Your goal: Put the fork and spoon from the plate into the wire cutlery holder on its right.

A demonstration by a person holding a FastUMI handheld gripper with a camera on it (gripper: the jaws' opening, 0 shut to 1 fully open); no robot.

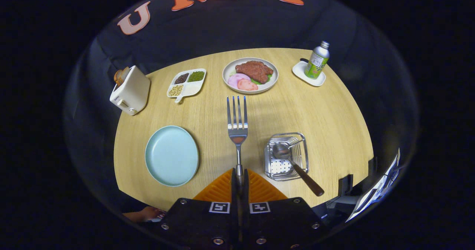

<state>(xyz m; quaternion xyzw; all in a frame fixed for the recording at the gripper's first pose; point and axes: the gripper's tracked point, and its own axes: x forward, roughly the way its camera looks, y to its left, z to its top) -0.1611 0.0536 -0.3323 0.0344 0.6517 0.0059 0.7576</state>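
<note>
Pinching fork between closed jaws

Fork handle hidden between the closed fingers of the tool. Spoon handle end juts out past the wire holder. Bottle label too small to tell. Worktop near edge hidden behind tool body. A hand partly cut off there.
</note>
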